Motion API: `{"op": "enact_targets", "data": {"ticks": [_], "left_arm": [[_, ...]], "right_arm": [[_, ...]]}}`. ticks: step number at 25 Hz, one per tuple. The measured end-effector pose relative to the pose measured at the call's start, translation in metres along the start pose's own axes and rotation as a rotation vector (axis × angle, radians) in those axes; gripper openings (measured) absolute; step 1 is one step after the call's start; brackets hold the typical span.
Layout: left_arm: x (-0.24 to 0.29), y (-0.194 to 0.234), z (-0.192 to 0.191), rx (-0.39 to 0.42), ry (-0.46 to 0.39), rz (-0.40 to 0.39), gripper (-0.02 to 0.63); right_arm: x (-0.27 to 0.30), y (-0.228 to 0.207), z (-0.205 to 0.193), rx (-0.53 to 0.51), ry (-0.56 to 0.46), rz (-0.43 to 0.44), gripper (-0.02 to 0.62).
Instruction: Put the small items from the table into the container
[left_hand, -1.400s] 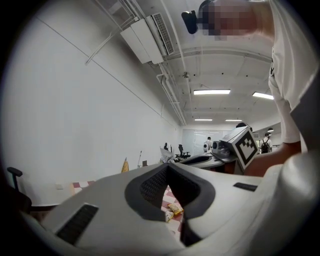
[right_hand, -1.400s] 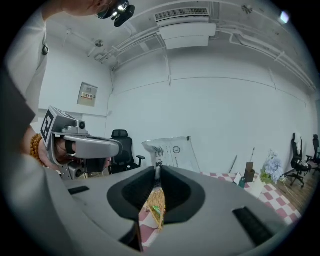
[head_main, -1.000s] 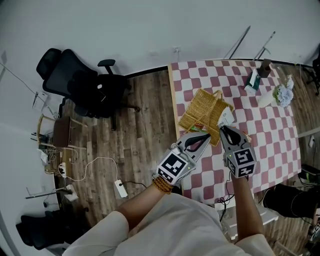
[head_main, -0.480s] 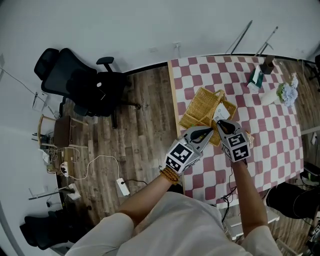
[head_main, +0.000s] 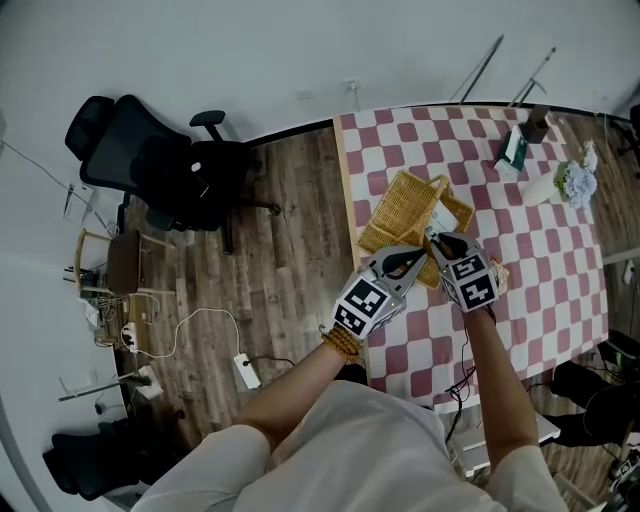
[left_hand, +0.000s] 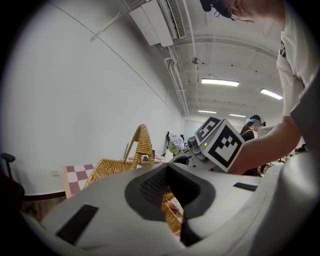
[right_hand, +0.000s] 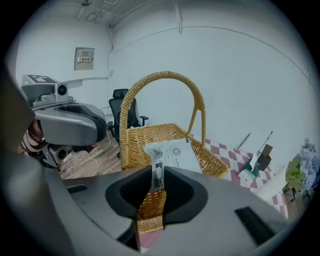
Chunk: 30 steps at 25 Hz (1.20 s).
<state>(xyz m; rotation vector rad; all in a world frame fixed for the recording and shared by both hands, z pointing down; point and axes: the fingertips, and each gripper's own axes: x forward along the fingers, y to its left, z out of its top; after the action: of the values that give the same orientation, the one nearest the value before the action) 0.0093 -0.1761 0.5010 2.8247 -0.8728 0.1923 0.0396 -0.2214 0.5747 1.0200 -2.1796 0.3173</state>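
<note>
A wicker basket (head_main: 405, 212) with an arched handle (right_hand: 159, 80) stands on the checked table (head_main: 540, 260). My right gripper (head_main: 443, 241) hovers at the basket's near rim with a white printed packet (right_hand: 172, 154) over the basket's inside. The packet's folded edge stands between the jaws, which are opening. My left gripper (head_main: 408, 262) is close by at the basket's near left corner, its fingertips together and nothing seen between them. In the left gripper view, wicker (left_hand: 171, 215) shows through the hollow under its jaws.
A green and white box (head_main: 513, 151), a dark small object (head_main: 537, 124) and a bunch of pale blue flowers (head_main: 575, 184) stand at the table's far right. A tan thing (head_main: 497, 272) lies beside the right gripper. A black office chair (head_main: 160, 160) and a power strip (head_main: 243, 373) are on the wooden floor to the left.
Both grippers have come down and forward to the basket's near rim. The packet has travelled with the right gripper and now hangs over the basket.
</note>
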Motion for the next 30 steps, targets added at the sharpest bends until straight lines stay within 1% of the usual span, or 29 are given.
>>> {"op": "enact_targets", "data": {"ticks": [3, 7, 11, 16, 23, 25, 30], "left_arm": [[-0.001, -0.002, -0.001, 0.006, 0.008, -0.003, 0.026], [-0.004, -0.006, 0.004, 0.013, 0.004, -0.006, 0.026], [-0.013, -0.012, 0.013, 0.013, -0.011, -0.008, 0.026], [-0.027, -0.029, 0.040, 0.018, -0.062, -0.025, 0.025], [-0.050, -0.068, 0.083, 0.027, -0.144, -0.094, 0.025], [-0.059, -0.085, 0.096, 0.038, -0.165, -0.121, 0.025], [-0.082, -0.125, 0.127, 0.027, -0.188, -0.194, 0.025]], "right_arm": [[-0.002, 0.002, 0.001, 0.004, -0.013, 0.003, 0.127], [-0.012, 0.003, 0.008, 0.011, -0.054, -0.013, 0.127], [-0.035, 0.006, 0.022, 0.028, -0.140, -0.036, 0.126], [-0.083, 0.011, 0.038, 0.084, -0.274, -0.053, 0.115], [-0.169, 0.034, 0.060, 0.146, -0.454, -0.080, 0.091], [-0.192, 0.042, 0.063, 0.154, -0.494, -0.088, 0.091], [-0.246, 0.062, 0.074, 0.149, -0.571, -0.122, 0.083]]}}
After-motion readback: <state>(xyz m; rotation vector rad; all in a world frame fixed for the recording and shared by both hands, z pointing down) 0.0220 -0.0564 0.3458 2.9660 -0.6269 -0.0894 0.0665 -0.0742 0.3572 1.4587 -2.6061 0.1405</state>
